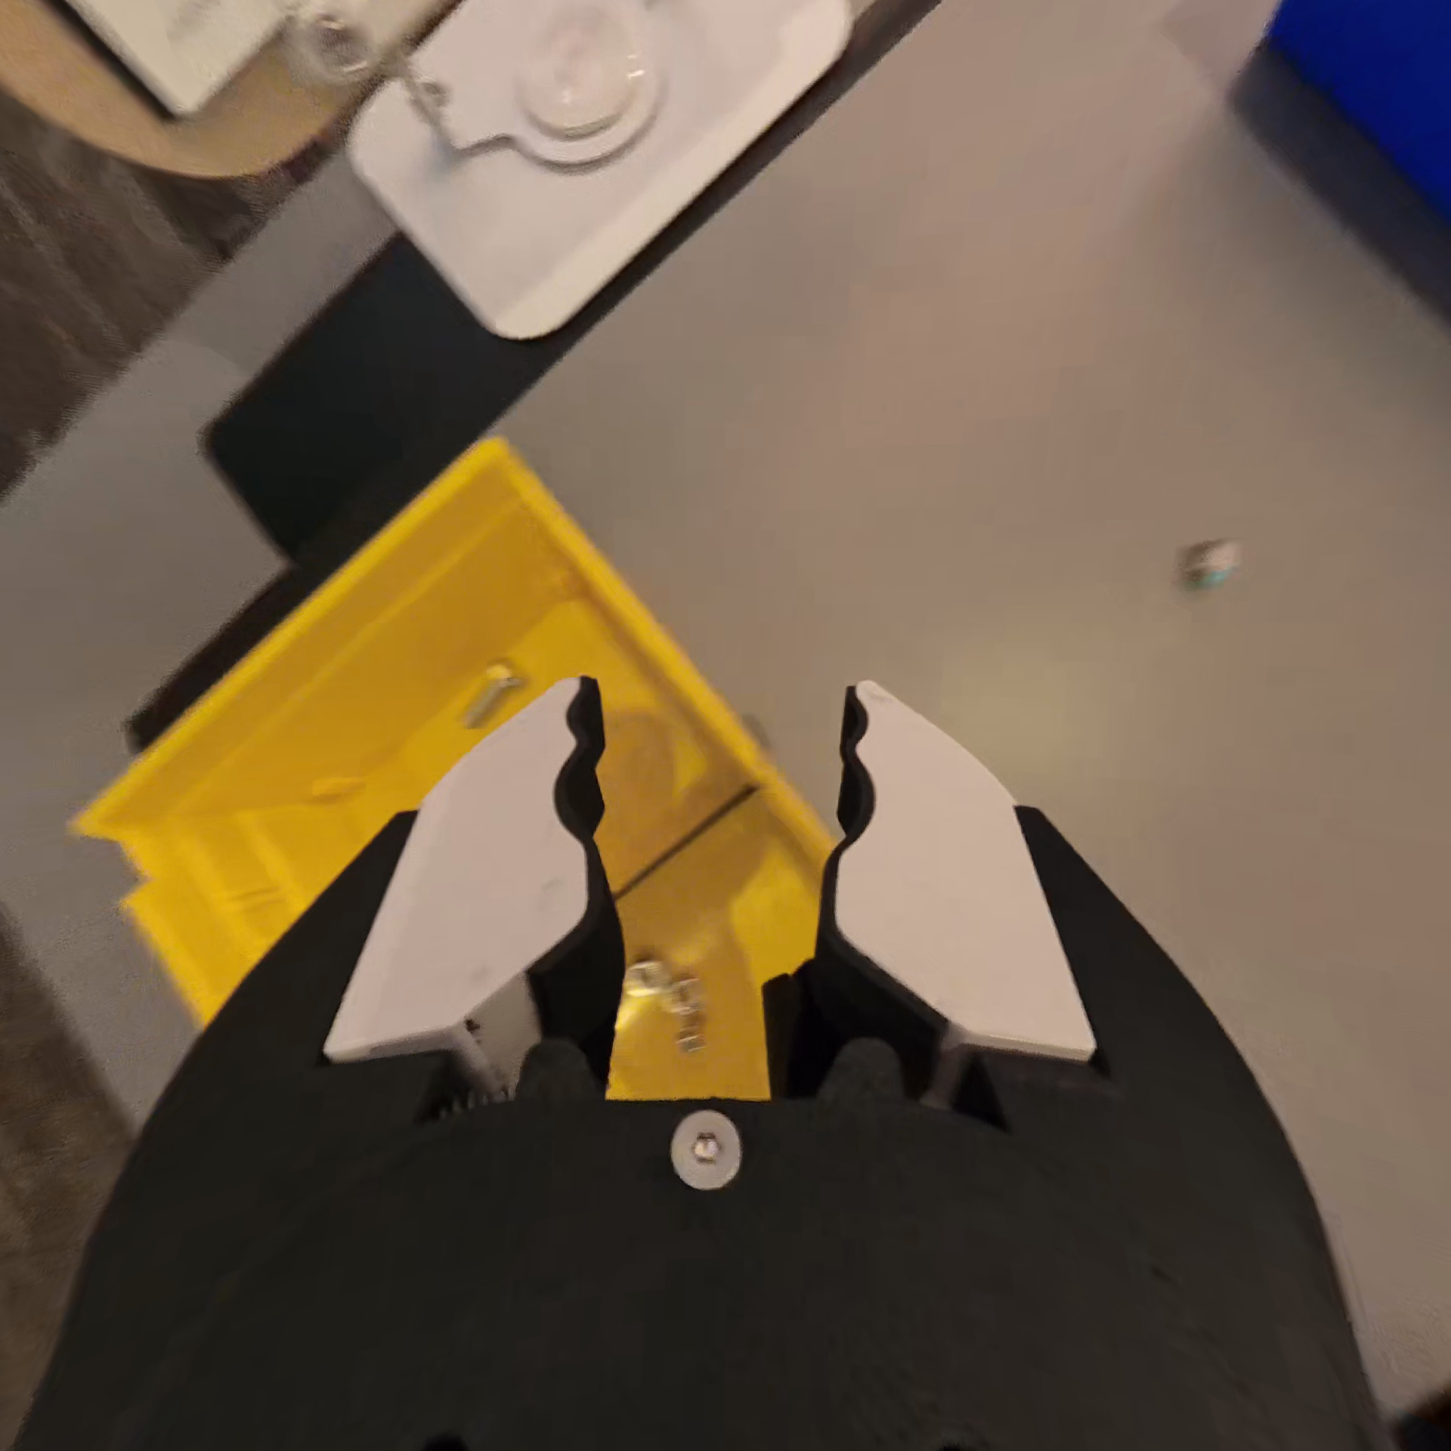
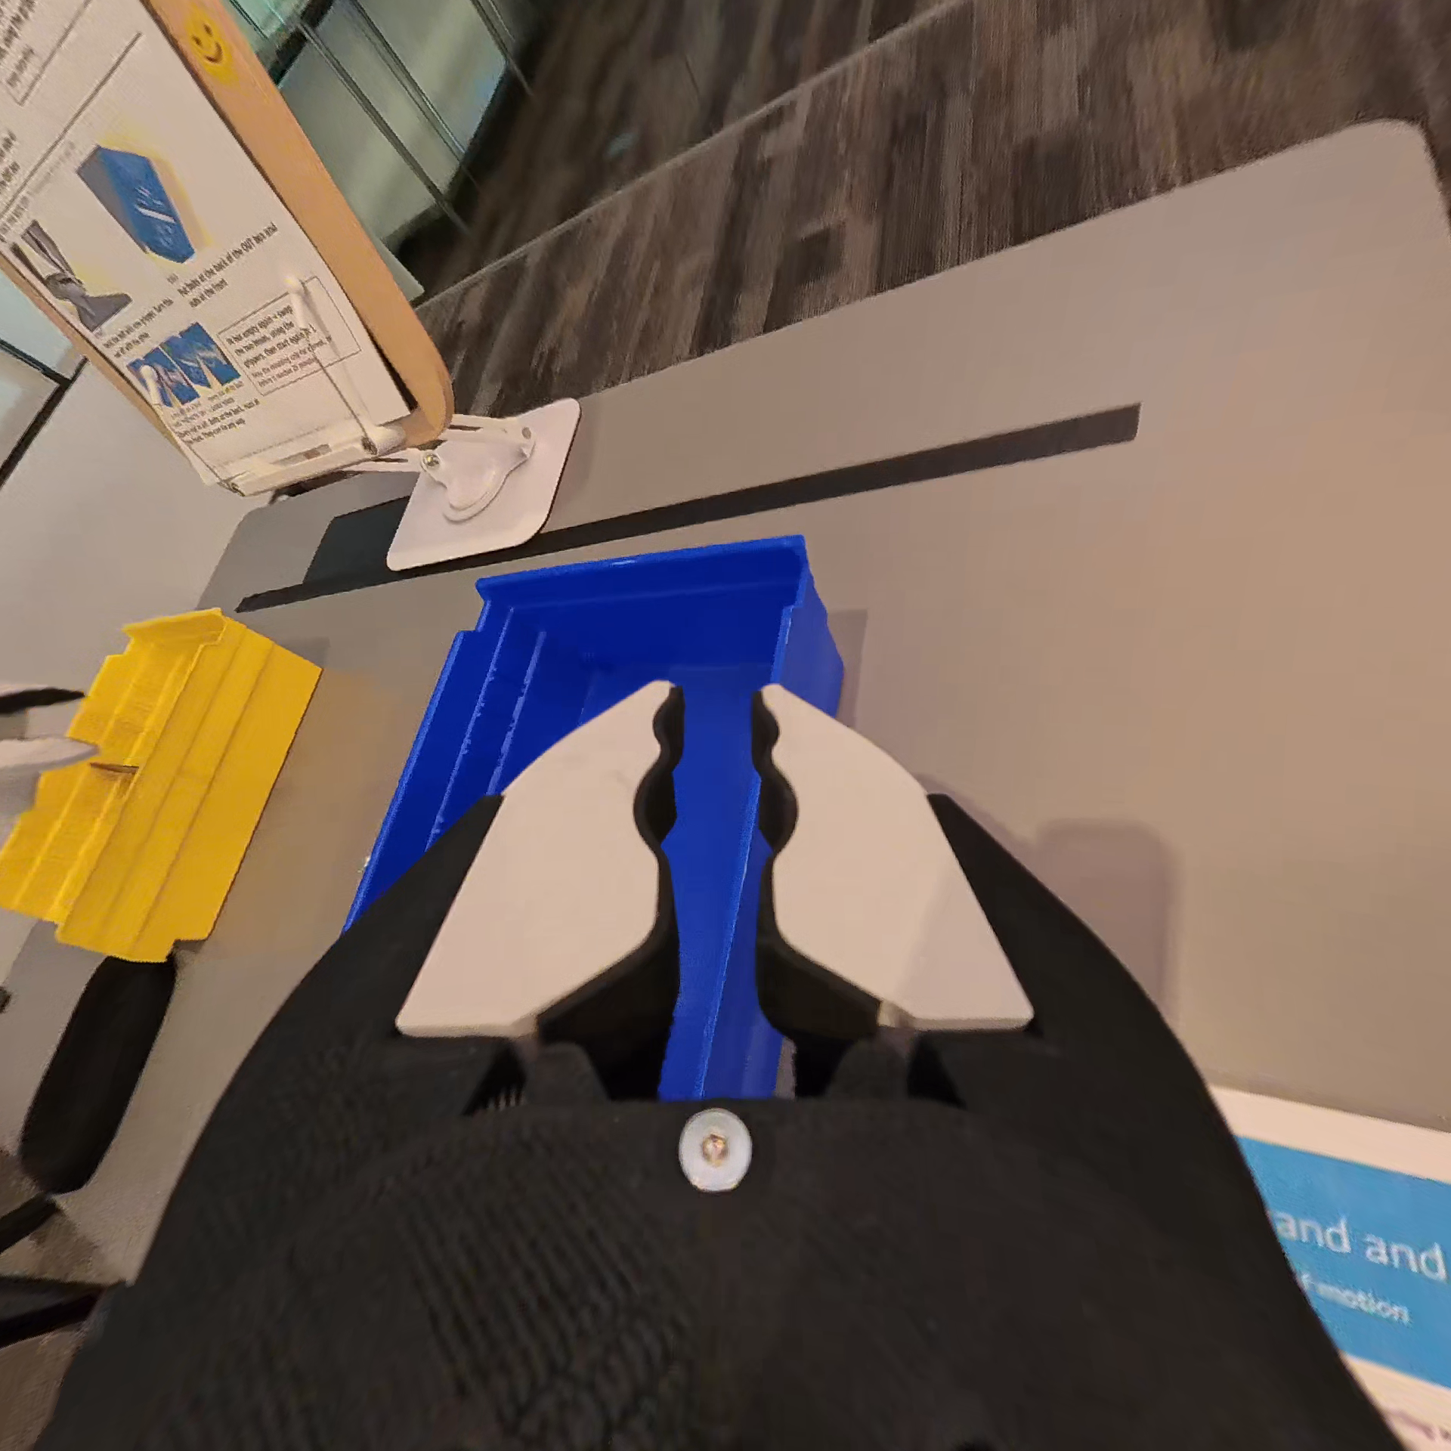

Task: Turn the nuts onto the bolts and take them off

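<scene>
My left gripper (image 1: 721, 691) is open and empty, hovering over a yellow bin (image 1: 353, 746). A silver bolt (image 1: 491, 695) lies inside the bin just left of the left fingertip. A second bolt (image 1: 663, 997), which seems to carry a nut, lies in the bin near the base of my fingers. A loose silver nut (image 1: 1209, 561) sits on the grey table to the right. My right gripper (image 2: 714, 691) hangs over a blue bin (image 2: 644, 604) with its jaws slightly apart and nothing between them. The part of the blue bin's floor that shows looks bare.
The yellow bin (image 2: 157, 785) stands left of the blue bin, with the left gripper's fingers (image 2: 39, 730) at its far side. A sign stand with a white base (image 2: 479, 487) and a black strip (image 2: 864, 471) lie behind. A printed sheet (image 2: 1350, 1256) lies at front right. Left tips to right tips: about 55 cm.
</scene>
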A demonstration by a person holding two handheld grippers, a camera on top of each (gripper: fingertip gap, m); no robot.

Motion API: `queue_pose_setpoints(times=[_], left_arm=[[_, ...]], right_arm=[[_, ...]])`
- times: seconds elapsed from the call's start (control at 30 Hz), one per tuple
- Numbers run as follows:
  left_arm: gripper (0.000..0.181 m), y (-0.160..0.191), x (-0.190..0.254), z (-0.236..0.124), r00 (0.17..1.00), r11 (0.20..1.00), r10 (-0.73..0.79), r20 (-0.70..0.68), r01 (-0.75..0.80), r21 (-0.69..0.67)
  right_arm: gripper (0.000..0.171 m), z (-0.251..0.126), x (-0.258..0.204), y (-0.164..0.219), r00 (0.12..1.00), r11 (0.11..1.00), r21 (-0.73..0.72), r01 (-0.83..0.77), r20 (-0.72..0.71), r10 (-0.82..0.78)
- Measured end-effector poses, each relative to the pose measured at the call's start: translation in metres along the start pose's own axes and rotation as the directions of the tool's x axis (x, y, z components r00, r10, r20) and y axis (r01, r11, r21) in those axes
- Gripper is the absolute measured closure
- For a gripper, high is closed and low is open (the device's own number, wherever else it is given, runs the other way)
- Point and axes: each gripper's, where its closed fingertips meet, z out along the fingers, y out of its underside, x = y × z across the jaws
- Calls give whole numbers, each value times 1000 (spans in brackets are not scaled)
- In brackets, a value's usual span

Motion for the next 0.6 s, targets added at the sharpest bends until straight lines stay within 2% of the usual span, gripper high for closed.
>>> queue_pose_setpoints(times=[0.03,0.1,0.23,0.43,0.6], left_arm=[[123,9,-23,1,999,1000,19,32,-18,-14],[121,27,-62,7,998,999,14,63,-11,-48],[112,62,-97,29,997,991,-73,-15,71,-111],[117,98,-121,63,993,959,-109,-39,95,-266],[121,108,-130,80,997,930,-74,-32,57,-363]], right_arm=[[154,0,0,-1,1000,1000,6,16,-6,-16],[154,0,0,-3,999,999,13,31,-24,-31],[153,1,0,-5,998,999,13,52,-46,-52],[153,6,0,-8,994,998,-5,70,-88,-70],[154,13,-1,-3,986,992,-60,109,-123,-116]])
